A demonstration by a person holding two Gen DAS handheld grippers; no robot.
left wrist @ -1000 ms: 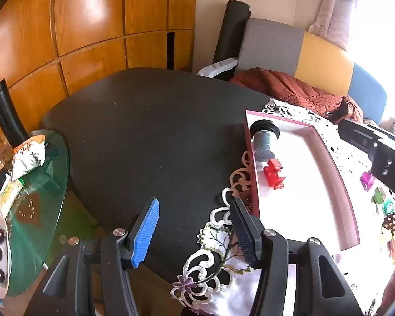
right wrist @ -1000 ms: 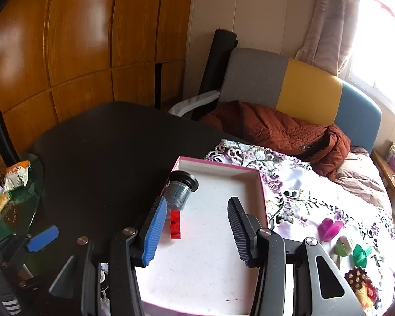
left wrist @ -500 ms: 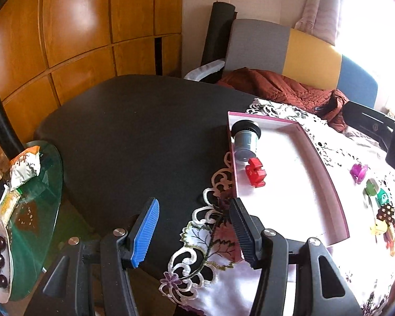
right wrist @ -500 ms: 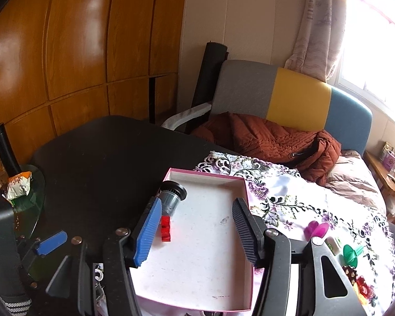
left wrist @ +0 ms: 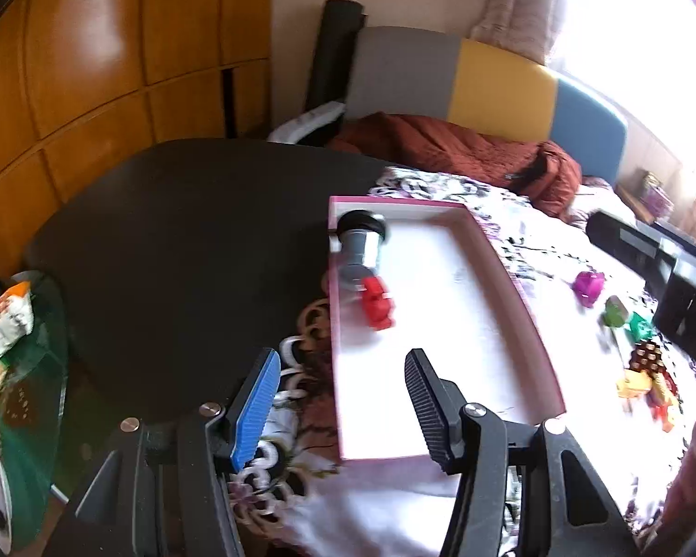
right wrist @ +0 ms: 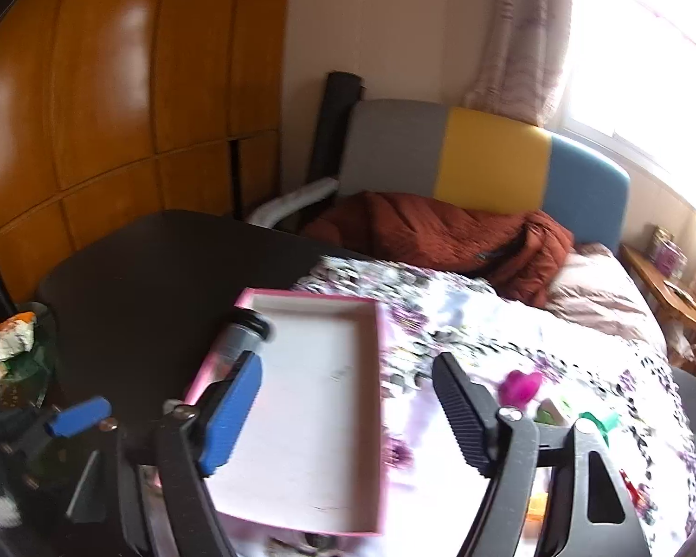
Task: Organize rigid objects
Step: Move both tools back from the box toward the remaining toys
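Already the red toy block (left wrist: 378, 308) lies inside the pink-rimmed tray (left wrist: 515, 278) beside a grey cylinder (left wrist: 359, 250), presumably sorted there; the right gripper (right wrist: 348, 406), jaws just widened and empty, faces loose toys (right wrist: 519, 385); the left gripper (left wrist: 341, 401) hangs spread, empty.

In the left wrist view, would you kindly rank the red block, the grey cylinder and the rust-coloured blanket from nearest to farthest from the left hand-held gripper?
1. red block, in the tray, just ahead.
2. grey cylinder, in the tray's far left corner.
3. rust-coloured blanket, on the sofa behind the table.

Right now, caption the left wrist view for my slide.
Open left hand-held gripper hovers near pink tray holding grey cylinder and red block.
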